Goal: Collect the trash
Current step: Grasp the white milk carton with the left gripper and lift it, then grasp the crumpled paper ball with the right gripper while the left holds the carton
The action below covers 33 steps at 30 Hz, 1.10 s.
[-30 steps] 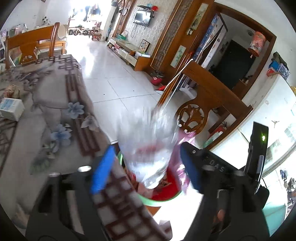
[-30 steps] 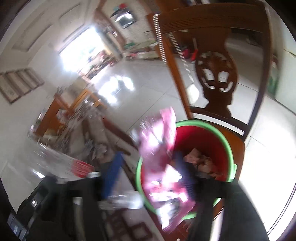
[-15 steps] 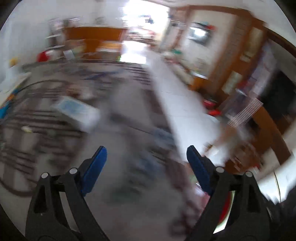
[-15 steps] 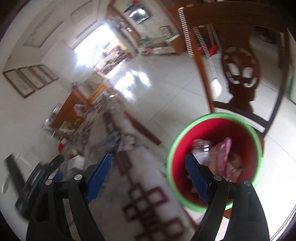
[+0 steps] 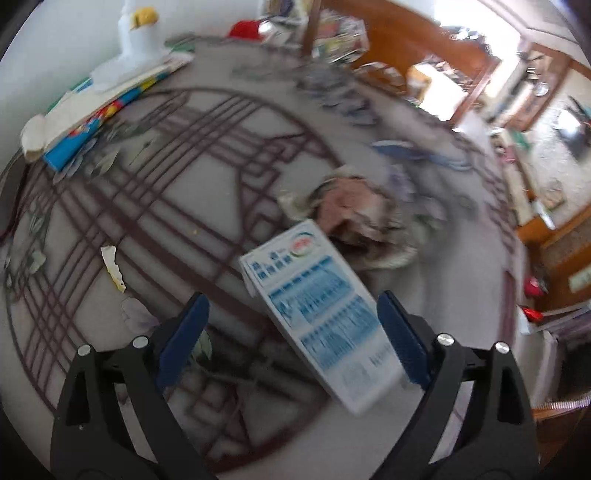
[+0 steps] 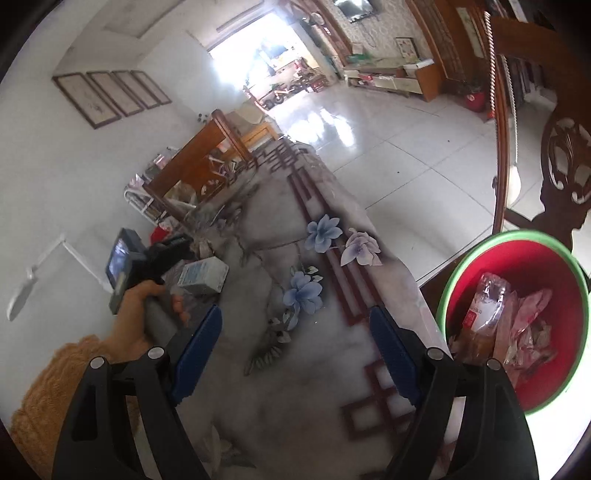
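Note:
A white and blue carton (image 5: 317, 314) lies on the patterned tablecloth (image 5: 184, 206) between the jaws of my left gripper (image 5: 291, 306). Those jaws are opening, and the carton sits closer to the right pad (image 5: 402, 336), not pressed by both. Just beyond it lies a crumpled brownish wrapper (image 5: 354, 218), with a small paper scrap (image 5: 112, 266) to the left. My right gripper (image 6: 295, 317) hangs open and empty over the tablecloth (image 6: 295, 387). To its right, the red bin with a green rim (image 6: 524, 266) holds a clear plastic bottle (image 6: 487, 302) and a pink wrapper (image 6: 535, 310).
In the right wrist view a hand (image 6: 136, 317) in an orange sleeve holds the left gripper (image 6: 166, 254) over the carton (image 6: 203, 275). Books (image 5: 99, 107) and a white bottle (image 5: 136, 33) lie at the table's far corner. A carved wooden chair (image 6: 565, 155) stands behind the bin.
The left gripper let a clear bottle go over the bin and swung back above the table to the carton. The right dropped the pink wrapper into the bin and shifted left. Both opened wider.

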Tool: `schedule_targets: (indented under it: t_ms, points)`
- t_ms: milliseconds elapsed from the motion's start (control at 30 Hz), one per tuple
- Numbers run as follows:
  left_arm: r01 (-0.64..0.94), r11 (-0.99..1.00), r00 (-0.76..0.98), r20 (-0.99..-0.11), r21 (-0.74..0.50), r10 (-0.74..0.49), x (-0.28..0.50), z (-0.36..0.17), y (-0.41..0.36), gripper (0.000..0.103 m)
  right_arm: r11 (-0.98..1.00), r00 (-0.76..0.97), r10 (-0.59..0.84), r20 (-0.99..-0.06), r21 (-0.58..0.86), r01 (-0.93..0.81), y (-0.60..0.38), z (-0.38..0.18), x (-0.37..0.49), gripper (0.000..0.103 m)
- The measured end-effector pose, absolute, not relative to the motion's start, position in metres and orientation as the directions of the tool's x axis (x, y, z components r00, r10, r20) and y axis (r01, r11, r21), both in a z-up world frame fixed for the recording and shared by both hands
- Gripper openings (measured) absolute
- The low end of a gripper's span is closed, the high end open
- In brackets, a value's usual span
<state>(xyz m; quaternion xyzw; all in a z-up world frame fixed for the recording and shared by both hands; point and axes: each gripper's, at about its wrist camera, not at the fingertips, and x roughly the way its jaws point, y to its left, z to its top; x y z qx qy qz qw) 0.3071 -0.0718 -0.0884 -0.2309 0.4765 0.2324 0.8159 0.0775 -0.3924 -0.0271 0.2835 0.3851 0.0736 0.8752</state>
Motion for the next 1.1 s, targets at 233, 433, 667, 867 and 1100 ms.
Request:
schedule_targets:
  t_ms: [233,433,667,867,1100]
  points:
    - [-0.451,0.878,0.454,-0.888,-0.160,0.072,0.309,-0.089,-0.074,0.073,0.840,0.672,0.334,-0.661,0.532,0.106,-0.391,-0.035,0.081,0.079]
    - [-0.417,0.890,0.438,-0.899,-0.185,0.019,0.292,-0.087,-0.053,0.061,0.866,0.657,0.315,-0.685,0.490,0.096,-0.379,-0.035,0.084,0.079]
    - [-0.255,0.948,0.446,-0.893,-0.190,-0.059,0.200,-0.085,-0.019,0.059,0.893,0.624,0.308,-0.718,0.444,0.070,-0.367,-0.040,0.085,0.079]
    - [-0.157,0.975,0.493,-0.868,-0.157,-0.060,0.099,-0.079,0.010,0.057,0.895,0.625,0.397,-0.673,0.434,-0.101,-0.319,-0.022,0.104,0.085]
    - [-0.138,0.983,0.583,-0.812,-0.124,-0.021,0.057,-0.087,0.017,0.057,0.926,0.651,0.374,-0.660,0.299,-0.229,-0.225,-0.017,0.221,0.089]
